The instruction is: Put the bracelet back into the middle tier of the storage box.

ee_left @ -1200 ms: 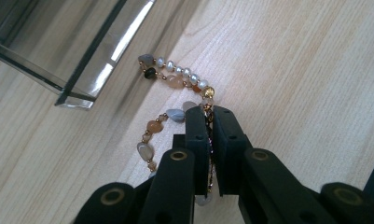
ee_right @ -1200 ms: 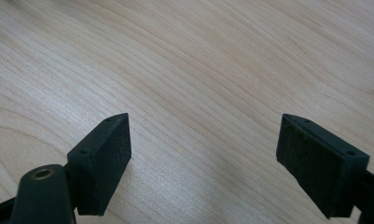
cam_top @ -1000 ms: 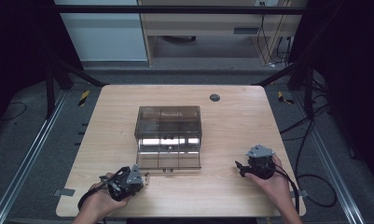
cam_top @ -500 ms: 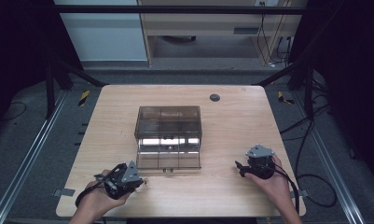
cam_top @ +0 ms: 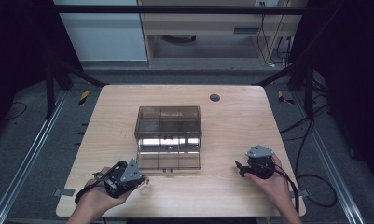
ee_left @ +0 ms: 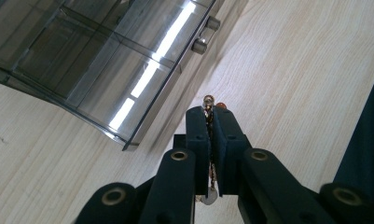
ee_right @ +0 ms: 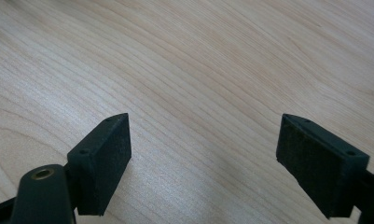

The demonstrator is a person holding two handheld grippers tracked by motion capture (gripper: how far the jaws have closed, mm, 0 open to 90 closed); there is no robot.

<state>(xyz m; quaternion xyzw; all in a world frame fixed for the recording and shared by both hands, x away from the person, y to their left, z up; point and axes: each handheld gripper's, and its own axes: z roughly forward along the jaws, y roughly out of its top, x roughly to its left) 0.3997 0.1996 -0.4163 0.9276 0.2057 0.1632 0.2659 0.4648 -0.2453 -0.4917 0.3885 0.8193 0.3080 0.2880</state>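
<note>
Table point(cam_top: 231, 116): pale wood top with rounded corners, seen from above; a small dark round disc point(cam_top: 215, 97) lies toward 1 o'clock from the table's middle, well apart from everything else.

Box point(cam_top: 169, 136): smoky clear plastic organiser at the centre of the table, with inner dividers showing through its top; its front panel faces 6 o'clock and carries small knobs point(ee_left: 199, 45). In the left gripper view it fills the 10 to 12 o'clock area, tilted in that picture because the camera is turned.

Left gripper point(cam_top: 140, 178): at 7 o'clock on the table, held in the left hand point(cam_top: 98, 198), just beside the box's front left corner but not touching it; it points toward 3 o'clock.

Left jaws: pressed together on a thin chain point(ee_left: 209, 112) of gold and orange links; one end pokes out past the tips, and a silvery ring hangs below the pads.

Right gripper point(cam_top: 240, 168): at 5 o'clock on the table, in the right hand point(cam_top: 273, 184), well apart from the box, pointing toward 9 o'clock.

Right jaws: spread wide apart over bare wood, with nothing between them.
</note>
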